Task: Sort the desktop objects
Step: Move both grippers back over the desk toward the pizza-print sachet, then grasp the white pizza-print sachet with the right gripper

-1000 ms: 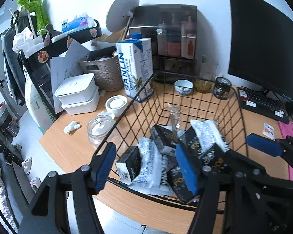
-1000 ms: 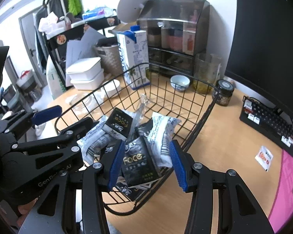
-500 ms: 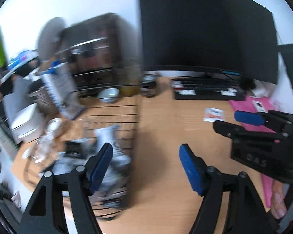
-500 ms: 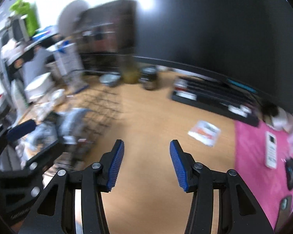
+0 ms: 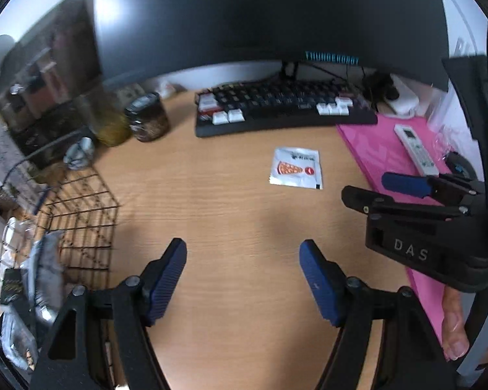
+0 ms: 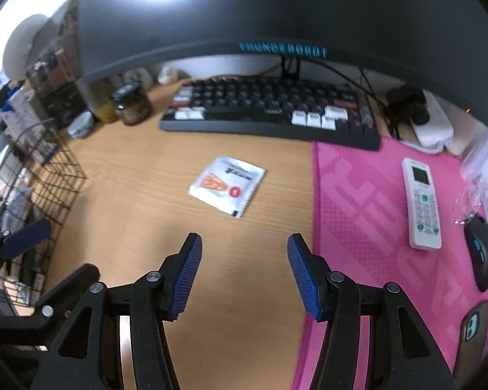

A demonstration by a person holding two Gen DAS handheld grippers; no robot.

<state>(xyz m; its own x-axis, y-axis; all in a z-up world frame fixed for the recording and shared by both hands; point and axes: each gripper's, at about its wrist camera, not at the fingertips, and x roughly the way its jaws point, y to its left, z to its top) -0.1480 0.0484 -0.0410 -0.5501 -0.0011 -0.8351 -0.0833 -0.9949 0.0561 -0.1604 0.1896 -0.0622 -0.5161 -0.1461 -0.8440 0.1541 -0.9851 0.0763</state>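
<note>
- Left wrist view: left gripper (image 5: 243, 279) has jaws spread wide w/ nothing between them, only bare wooden worktop (image 5: 218, 201) under the blue pads. Empty, so prob. free for the next pick.
- Same view: white sachet (image 5: 295, 168) w/ pizza-slice print lies flat on the worktop, ahead of the gripper and a bit right, apart from it. Looks like the loose item left to sort.
- Wire basket (image 5: 78, 214) sits at left edge, packets inside (blurred, can't read them). Prob. the drop spot, since similar packets are piled there.
- Right gripper (image 5: 403, 191) shows at right of this view, near the pink mat (image 5: 374, 149); a fingertip of the holding hand shows lower right.
- Keyboard (image 5: 283, 110) under the monitor (image 5: 263, 16) at back, dark jar (image 5: 148, 118) left of it, white remote (image 5: 414, 149) on the mat.
- Right wrist view: right gripper (image 6: 244, 276) jaws apart, empty, over the worktop just beside the mat edge (image 6: 358, 211). The sachet (image 6: 227, 186) lies ahead and slightly left, not touched. This gripper lines up closer w/ it, so I'd judge it the likelier picker.
- Sachet is thin and flat: pads will prob. need to pinch an edge or slide under, may slip.
- Remote (image 6: 422, 203), mouse (image 6: 481, 253), phone (image 6: 475, 334) rest on the mat at right. Basket (image 6: 39, 175) far left w/ the left gripper (image 6: 24, 239) in front of it.
</note>
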